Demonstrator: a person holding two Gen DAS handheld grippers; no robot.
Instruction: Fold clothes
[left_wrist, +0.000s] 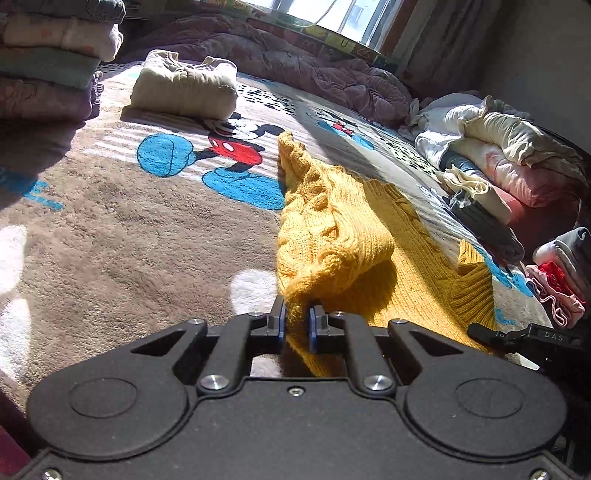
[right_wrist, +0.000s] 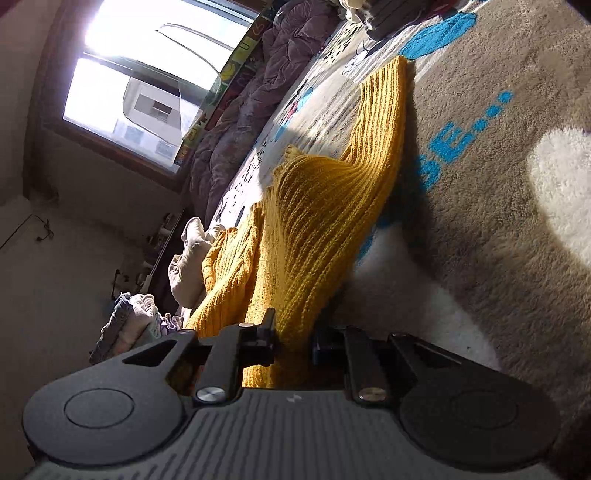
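A mustard-yellow knitted sweater (left_wrist: 332, 229) lies on the cartoon-print rug (left_wrist: 129, 229). My left gripper (left_wrist: 297, 321) is shut on a bunched edge of the sweater, lifting a fold over the flat part. My right gripper (right_wrist: 293, 332) is shut on another edge of the same sweater (right_wrist: 314, 206), which rises in a ribbed ridge ahead of it. In the left wrist view the tip of the right gripper (left_wrist: 517, 338) shows at the lower right, beside the sweater's ribbed hem.
A folded cream garment (left_wrist: 184, 88) lies far on the rug. A stack of folded clothes (left_wrist: 51, 55) is at the top left. A heap of unfolded clothes (left_wrist: 498, 155) is at the right. A purple quilt (left_wrist: 295, 55) lies under the window (right_wrist: 147, 74).
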